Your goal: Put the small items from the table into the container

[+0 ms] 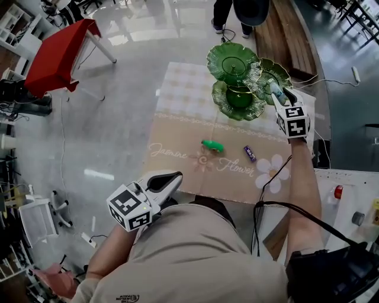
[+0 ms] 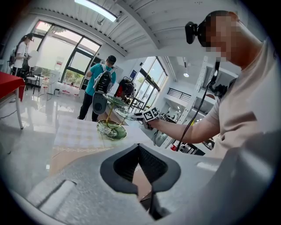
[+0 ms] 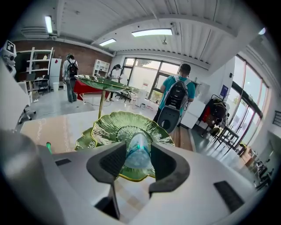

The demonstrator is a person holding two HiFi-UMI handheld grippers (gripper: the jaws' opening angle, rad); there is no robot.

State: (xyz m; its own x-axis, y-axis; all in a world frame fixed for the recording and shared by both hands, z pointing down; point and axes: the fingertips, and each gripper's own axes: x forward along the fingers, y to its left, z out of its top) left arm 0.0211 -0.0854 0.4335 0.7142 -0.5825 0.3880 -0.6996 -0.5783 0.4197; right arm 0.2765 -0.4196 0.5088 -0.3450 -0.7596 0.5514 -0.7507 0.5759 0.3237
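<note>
red table (image 1: 56,50) at upper left, white office chair (image 1: 37,220) at lower left, standing person's legs (image 1: 224,13) at top, red button (image 1: 338,191) at right edge

Bright daylight, floor (image 1: 139,29) glare (fisheye-bent edges).

We held our right gripper (image 1: 280,93) over the green tiered dish (image 1: 235,64), a clear tube (image 1: 274,87) between its jaws; a green item (image 1: 212,145) and a purple item (image 1: 249,153) lay apart on the tablecloth (image 1: 177,112).
</note>
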